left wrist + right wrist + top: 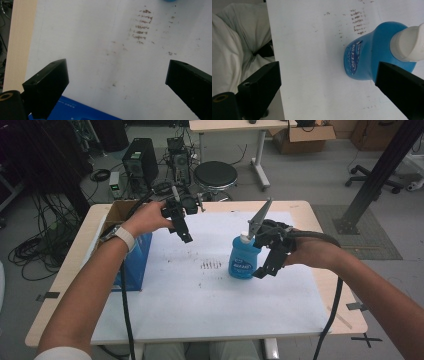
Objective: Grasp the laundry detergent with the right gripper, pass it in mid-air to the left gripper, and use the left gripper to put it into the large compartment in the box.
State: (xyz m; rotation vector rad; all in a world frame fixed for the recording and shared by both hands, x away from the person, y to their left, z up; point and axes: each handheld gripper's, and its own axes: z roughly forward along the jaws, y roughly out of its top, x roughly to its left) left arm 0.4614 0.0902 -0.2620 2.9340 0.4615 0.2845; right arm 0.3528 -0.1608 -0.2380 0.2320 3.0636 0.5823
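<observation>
At three o'clock on the white sheet (200, 295), your right gripper (266, 265) reaches the blue bottle (243, 257).
Both grippers gape wide, empty; left gripper (183, 231) hovers at eleven. Next, centre the bottle between the jaws, then close.

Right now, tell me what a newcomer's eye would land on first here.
The blue bottle with its white cap stands upright on the white sheet, right of centre, with the open right gripper beside it. The left gripper, also open, hangs above the sheet near a blue box at the left edge.
</observation>
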